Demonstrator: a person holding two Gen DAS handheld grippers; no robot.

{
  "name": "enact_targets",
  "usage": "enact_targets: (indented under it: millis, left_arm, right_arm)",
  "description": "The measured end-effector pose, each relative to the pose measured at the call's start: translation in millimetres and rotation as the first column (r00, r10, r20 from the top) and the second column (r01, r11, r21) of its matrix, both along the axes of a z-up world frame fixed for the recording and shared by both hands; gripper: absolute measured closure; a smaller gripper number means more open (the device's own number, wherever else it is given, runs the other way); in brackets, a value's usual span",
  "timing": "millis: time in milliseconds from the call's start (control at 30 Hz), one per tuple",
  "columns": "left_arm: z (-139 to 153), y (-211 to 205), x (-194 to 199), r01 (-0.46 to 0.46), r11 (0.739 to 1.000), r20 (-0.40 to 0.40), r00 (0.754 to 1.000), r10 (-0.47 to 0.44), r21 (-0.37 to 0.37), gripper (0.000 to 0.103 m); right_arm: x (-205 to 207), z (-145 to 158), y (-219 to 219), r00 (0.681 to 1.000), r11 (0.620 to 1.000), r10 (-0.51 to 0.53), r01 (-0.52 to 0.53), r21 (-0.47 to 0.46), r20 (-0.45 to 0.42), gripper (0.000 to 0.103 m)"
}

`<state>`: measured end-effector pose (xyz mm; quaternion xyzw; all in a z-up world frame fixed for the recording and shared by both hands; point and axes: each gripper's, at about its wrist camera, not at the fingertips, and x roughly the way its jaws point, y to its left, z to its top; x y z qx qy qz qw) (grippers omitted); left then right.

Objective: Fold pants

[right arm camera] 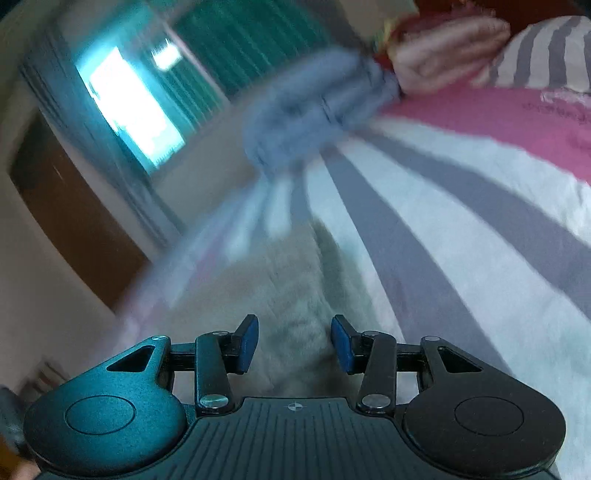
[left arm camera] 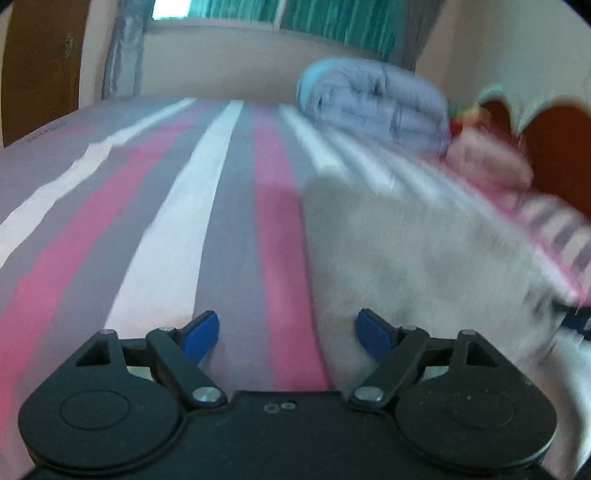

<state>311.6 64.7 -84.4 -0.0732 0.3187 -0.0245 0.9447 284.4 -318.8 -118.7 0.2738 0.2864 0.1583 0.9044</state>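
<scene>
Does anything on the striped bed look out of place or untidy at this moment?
Nothing stands out. The light grey pants lie on the striped bedsheet; a folded blue quilt and pink cloth sit at the far side. Both views are blurred, so small creases cannot be judged.

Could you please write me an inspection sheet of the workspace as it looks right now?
Surface: striped bedsheet in grey, pink and white.
Job's things: light grey pants lying on the sheet, blurred.
Clutter: rolled blue-grey quilt, pink bundle and striped pillow at the far end.
Grippers: left gripper has jaws wide apart, nothing between; right gripper has jaws parted over the pants, no pinch evident.
Cables: nothing seen.
Surroundings: green curtain, bright window, brown door.
</scene>
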Motion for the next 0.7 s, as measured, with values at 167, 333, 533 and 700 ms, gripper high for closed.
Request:
enact_targets:
  millis: [167,333,533,700]
  left_arm:
    - [20.0,1.3,-19.0,-0.012,0.997,0.069,0.998,0.017,-0.075,0.029]
    - [2.3,-14.5,-25.4,0.035,0.999,0.031,0.999,-0.034,-0.032,0.021]
    - [7.8,-6.1,-47.9,-0.005,0.993,0.097,0.995,0.016,-0.116,0.024]
    - [3.0,9.1,-50.4,-0.068,0.981,0.082,0.993,0.084,-0.181,0.023]
  right_arm:
    - [-7.8,5.0,-4.7,1.0,0.999,-0.015,0.015,0.047,0.013,0.058]
    - [-28.5,10.0,-4.3,0.997,0.998,0.022,-0.026,0.058,0.078,0.058]
    - [-19.2,-2.1,2.5,0.998,0.998,0.04,-0.038,0.048,-0.038,0.057]
    - [-32.9,-1.5,-11.5,0.999,0.981,0.034,-0.032,0.189,-0.008,0.034]
